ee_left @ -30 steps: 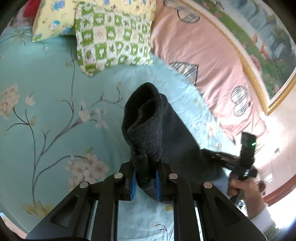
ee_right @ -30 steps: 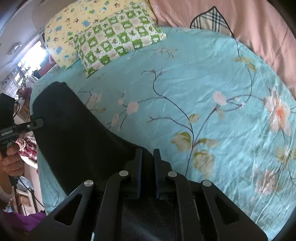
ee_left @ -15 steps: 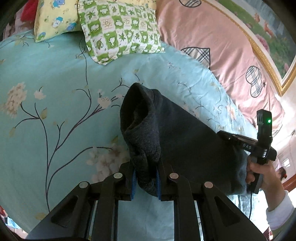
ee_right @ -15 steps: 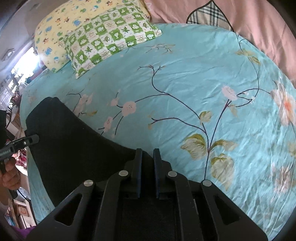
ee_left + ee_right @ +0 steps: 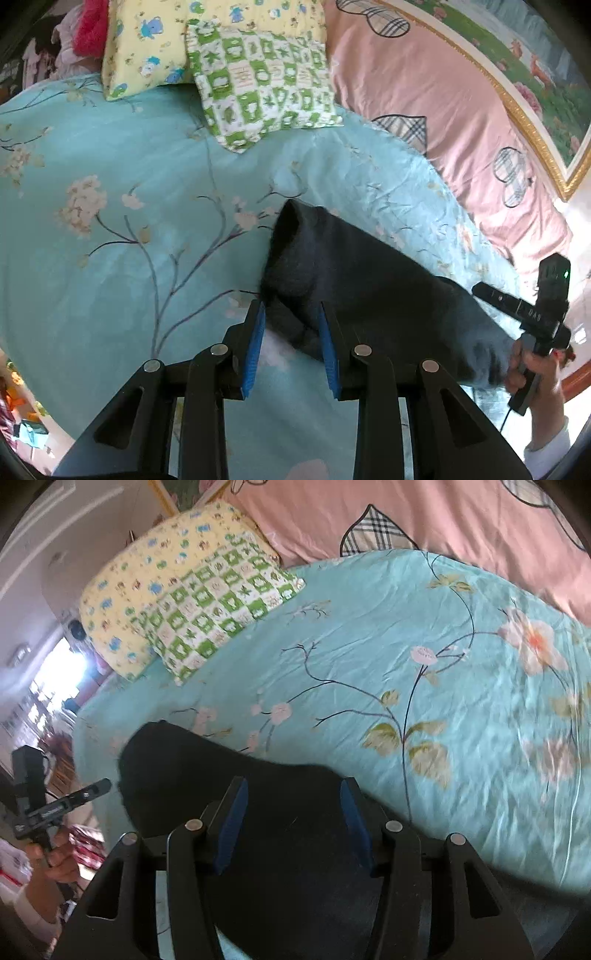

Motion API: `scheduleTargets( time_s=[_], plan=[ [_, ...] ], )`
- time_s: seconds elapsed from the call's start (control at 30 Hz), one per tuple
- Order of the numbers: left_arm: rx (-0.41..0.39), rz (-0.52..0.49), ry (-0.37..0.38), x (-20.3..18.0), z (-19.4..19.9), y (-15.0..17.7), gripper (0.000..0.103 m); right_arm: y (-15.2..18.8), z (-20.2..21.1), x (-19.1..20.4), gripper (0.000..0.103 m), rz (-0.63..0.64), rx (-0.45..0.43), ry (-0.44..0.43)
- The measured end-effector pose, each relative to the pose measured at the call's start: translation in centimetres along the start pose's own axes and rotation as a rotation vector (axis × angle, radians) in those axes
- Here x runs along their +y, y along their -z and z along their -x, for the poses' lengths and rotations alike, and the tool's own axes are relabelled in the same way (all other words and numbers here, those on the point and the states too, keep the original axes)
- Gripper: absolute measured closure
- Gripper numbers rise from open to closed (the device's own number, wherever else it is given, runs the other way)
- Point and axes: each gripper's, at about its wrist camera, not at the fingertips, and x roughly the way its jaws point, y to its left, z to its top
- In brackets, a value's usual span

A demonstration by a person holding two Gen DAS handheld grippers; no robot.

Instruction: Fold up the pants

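Observation:
The dark grey pants [image 5: 369,288] lie on the turquoise floral bedsheet [image 5: 129,184] near the bed's front edge. My left gripper [image 5: 291,314] is open, its blue pads either side of a bunched end of the pants. My right gripper [image 5: 291,794] is open above the other end of the pants [image 5: 221,771], which lie flat there. The right gripper also shows in the left wrist view [image 5: 517,306], and the left gripper in the right wrist view [image 5: 74,797].
A green checked pillow [image 5: 262,77] and a yellow pillow [image 5: 147,44] lie at the head of the bed. A pink quilt [image 5: 443,110] runs along the far side by a framed picture [image 5: 517,55]. The bed edge drops off near the grippers.
Both grippers have opened and let go of the pants. The pants have dropped from a raised fold onto the sheet.

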Motion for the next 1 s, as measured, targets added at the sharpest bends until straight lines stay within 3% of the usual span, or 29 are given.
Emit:
scheduleTargets(
  time_s=[0.1,0.4,0.53,1.0],
  plan=[
    [0.000,-0.044,0.008,-1.5,0.1,-0.2,0.064,1.2,1.1,0.6,0.049,-0.021,-0.003,-0.018],
    [0.036,-0.105,0.065,-5.6,-1.1,-0.1,0.063,4.0,2.5,1.7,0.049,-0.054,0.011,-0.041],
    [0.056,-0.147,0.082,-7.4,-1.6,0.1,0.058,4.8,3.7,1.8,0.049,-0.073,-0.004,-0.051],
    [0.089,-0.280,0.158,-14.5,-3.0,-0.1,0.054,8.8,7.6,-0.3,0.045,-0.198,-0.033,-0.057]
  ],
)
